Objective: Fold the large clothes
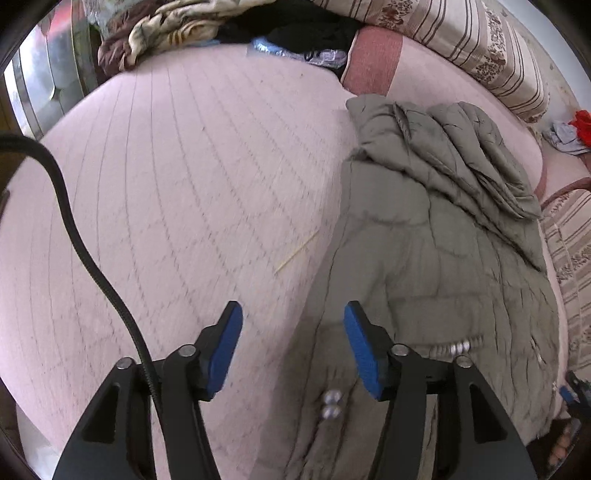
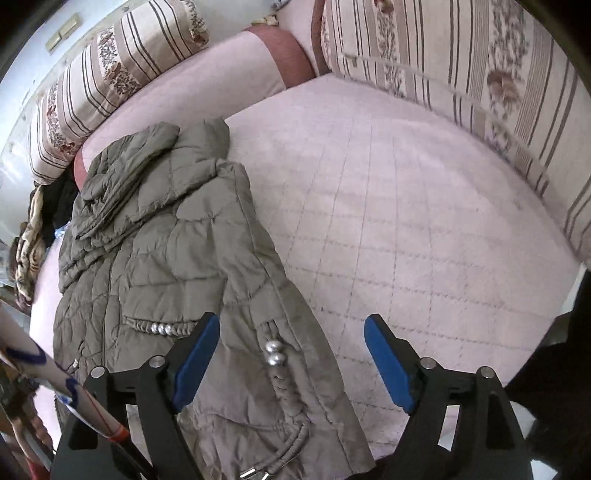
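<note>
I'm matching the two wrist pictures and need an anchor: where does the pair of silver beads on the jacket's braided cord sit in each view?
Left wrist: the silver beads lie bottom centre, between the open fingers, nearer the right one.
Right wrist: the silver beads sit lower centre, right of the left finger.
Shared landmark: the olive quilted jacket on the pink quilted cover.

jacket (image 2: 166, 240) on bed (image 2: 406, 221), cushions (image 2: 461, 55) behind, clothes pile (image 1: 221, 26) beyond
</note>
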A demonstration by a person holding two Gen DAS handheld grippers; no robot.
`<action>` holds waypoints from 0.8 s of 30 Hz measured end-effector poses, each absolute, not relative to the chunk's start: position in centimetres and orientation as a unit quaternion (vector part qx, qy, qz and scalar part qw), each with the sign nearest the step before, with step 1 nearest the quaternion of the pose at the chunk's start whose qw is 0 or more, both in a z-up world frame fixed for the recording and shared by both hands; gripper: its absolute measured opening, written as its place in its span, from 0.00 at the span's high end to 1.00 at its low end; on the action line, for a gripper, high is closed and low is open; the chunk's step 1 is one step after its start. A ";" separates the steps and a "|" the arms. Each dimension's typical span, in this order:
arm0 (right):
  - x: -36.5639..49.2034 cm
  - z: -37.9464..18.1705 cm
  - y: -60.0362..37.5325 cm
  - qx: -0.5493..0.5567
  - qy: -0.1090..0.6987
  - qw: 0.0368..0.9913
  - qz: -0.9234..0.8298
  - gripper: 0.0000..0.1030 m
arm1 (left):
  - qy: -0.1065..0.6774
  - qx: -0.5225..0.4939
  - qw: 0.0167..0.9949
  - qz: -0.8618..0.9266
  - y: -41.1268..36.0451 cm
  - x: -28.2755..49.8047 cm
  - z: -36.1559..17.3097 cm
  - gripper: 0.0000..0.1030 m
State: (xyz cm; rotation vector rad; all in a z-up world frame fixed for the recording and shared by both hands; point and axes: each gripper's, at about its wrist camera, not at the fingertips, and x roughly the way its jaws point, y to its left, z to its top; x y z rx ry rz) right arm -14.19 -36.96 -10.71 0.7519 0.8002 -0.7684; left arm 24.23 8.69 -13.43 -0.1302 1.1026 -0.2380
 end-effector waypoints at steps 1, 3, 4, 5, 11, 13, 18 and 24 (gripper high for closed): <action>-14.0 -11.4 -37.2 0.359 0.371 0.784 -0.345 0.17 | 0.525 -0.067 0.840 -0.119 9.1 24.1 -13.5 0.40; -13.7 -12.6 -37.8 0.379 0.369 0.782 -0.330 0.17 | 0.530 -0.080 0.833 -0.134 9.7 24.0 -13.9 0.35; -13.6 -13.4 -38.3 0.397 0.368 0.777 -0.321 0.17 | 0.537 -0.088 0.827 -0.144 9.8 24.1 -14.2 0.34; -13.6 -14.0 -38.7 0.412 0.366 0.773 -0.314 0.17 | 0.548 -0.106 0.813 -0.164 9.9 24.3 -14.8 0.32; -13.5 -16.1 -39.8 0.470 0.343 0.773 -0.254 0.12 | 0.568 -0.174 0.771 -0.228 9.2 23.7 -17.0 0.30; -13.5 -16.4 -40.1 0.484 0.335 0.774 -0.231 0.12 | 0.572 -0.184 0.760 -0.247 8.4 22.7 -17.2 0.30; -13.9 -16.8 -40.0 0.513 0.324 0.774 -0.180 0.16 | 0.565 -0.150 0.765 -0.271 6.4 19.2 -16.9 0.30; -13.2 -16.7 -37.2 0.479 0.357 0.790 -0.138 0.18 | 0.551 -0.124 0.776 -0.281 5.5 16.9 -15.5 0.30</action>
